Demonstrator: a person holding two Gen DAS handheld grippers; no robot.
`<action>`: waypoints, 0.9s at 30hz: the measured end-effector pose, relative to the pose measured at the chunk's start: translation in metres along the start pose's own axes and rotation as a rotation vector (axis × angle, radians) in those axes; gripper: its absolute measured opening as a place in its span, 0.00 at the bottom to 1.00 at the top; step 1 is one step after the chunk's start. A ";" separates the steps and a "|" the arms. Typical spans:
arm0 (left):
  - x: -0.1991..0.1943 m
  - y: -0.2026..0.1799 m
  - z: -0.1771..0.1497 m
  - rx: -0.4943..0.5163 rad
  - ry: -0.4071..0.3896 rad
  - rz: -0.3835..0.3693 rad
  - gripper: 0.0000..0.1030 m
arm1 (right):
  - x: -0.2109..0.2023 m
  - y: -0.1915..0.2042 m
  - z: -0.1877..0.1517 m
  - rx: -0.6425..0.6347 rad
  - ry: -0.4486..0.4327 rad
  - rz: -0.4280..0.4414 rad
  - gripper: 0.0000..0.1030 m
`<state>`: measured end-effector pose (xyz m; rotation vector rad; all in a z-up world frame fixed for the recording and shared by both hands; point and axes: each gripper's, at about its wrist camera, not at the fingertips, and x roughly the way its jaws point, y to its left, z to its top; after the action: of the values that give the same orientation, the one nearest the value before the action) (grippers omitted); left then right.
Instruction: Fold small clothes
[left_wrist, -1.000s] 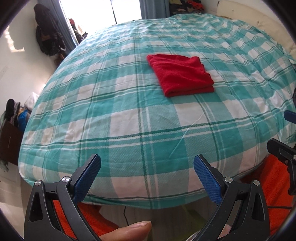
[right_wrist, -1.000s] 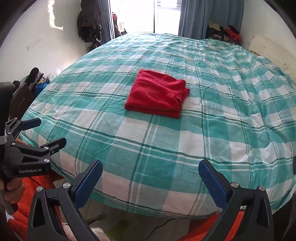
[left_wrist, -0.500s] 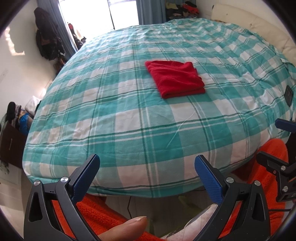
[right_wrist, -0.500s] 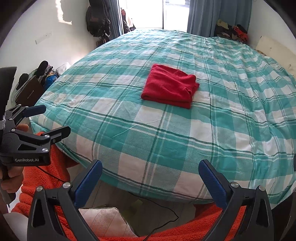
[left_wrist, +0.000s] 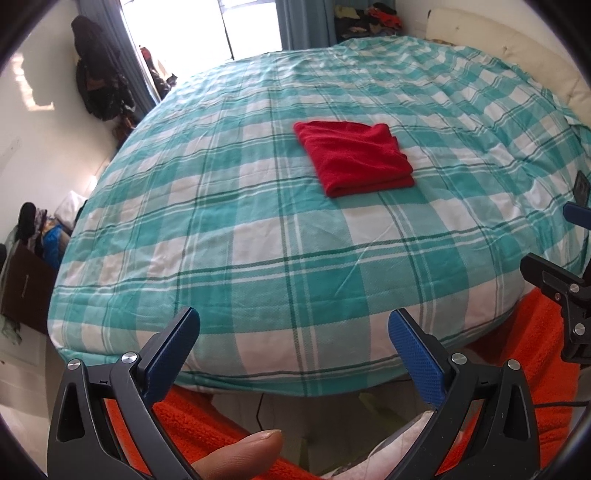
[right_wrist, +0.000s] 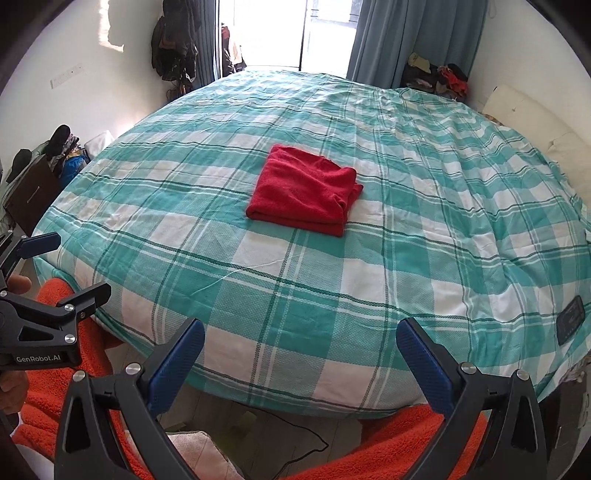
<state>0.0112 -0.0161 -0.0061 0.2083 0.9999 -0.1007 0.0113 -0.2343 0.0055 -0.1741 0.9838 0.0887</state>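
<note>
A red cloth lies folded into a small rectangle on the bed's teal plaid cover; it also shows in the right wrist view as the red cloth. My left gripper is open and empty, held back past the bed's near edge. My right gripper is open and empty too, also off the near edge. Each gripper appears at the side of the other's view: the right gripper and the left gripper.
Fuzzy orange fabric fills the space below both grippers, with a white cloth beside it. A thumb shows at the bottom. Dark clothes hang on the wall; a window and curtain stand beyond the bed. A black cable runs on the floor.
Both grippers have pulled back and risen from the bed, so the near edge and the orange fabric show more. The red cloth has not moved.
</note>
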 end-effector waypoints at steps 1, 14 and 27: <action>0.001 0.001 0.000 -0.004 0.002 0.003 0.99 | 0.000 0.002 0.002 -0.009 0.000 -0.006 0.99; 0.000 0.004 0.002 -0.015 -0.014 0.020 0.99 | -0.005 0.010 0.005 -0.059 -0.020 -0.058 0.99; -0.007 0.007 0.004 -0.025 -0.030 0.021 0.99 | -0.019 0.008 0.006 -0.087 -0.060 -0.135 0.99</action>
<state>0.0118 -0.0105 0.0024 0.1935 0.9689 -0.0722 0.0046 -0.2252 0.0232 -0.3151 0.9063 0.0133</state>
